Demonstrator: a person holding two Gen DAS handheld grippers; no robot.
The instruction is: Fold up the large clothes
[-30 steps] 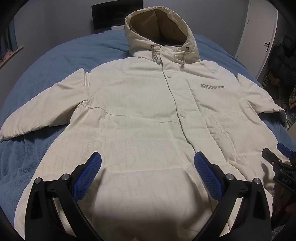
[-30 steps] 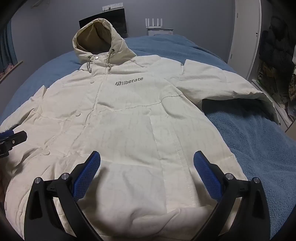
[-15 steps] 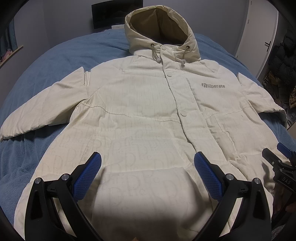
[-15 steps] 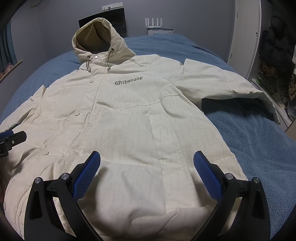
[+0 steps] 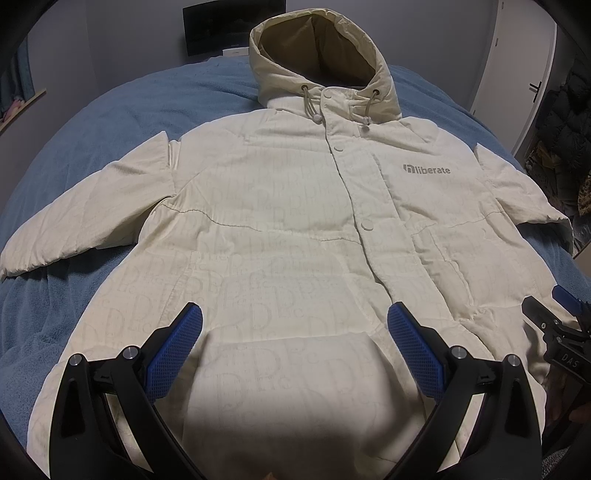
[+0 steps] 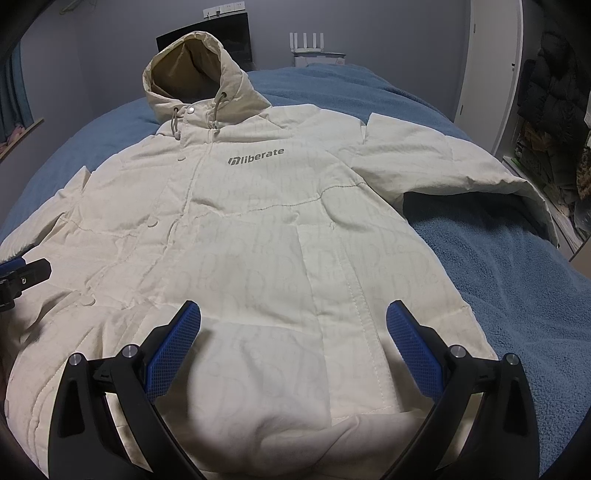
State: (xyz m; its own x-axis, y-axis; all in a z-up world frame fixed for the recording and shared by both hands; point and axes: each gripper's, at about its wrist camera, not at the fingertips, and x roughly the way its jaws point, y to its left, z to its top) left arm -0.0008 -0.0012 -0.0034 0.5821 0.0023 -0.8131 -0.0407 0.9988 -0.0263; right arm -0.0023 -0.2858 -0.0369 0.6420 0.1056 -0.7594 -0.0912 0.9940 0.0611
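Note:
A cream hooded padded jacket [image 5: 280, 206] with a grey "liberate" logo lies flat, front up, buttoned, on a blue bed; it also shows in the right wrist view [image 6: 258, 229]. Both sleeves are spread out to the sides. My left gripper [image 5: 294, 325] is open and empty above the jacket's lower left part. My right gripper [image 6: 293, 325] is open and empty above the lower right part near the hem. The right gripper's tip shows at the left view's right edge [image 5: 557, 325]; the left gripper's tip shows at the right view's left edge [image 6: 22, 275].
The blue fleece blanket [image 6: 498, 295] covers the bed around the jacket. A dark monitor [image 5: 232, 26] stands against the far wall. A white door [image 6: 491, 74] and hanging dark clothes [image 6: 554, 92] are on the right. A white router [image 6: 310, 40] sits behind the bed.
Almost nothing has changed. Both views have shifted very slightly; both grippers stay open above the jacket's lower part.

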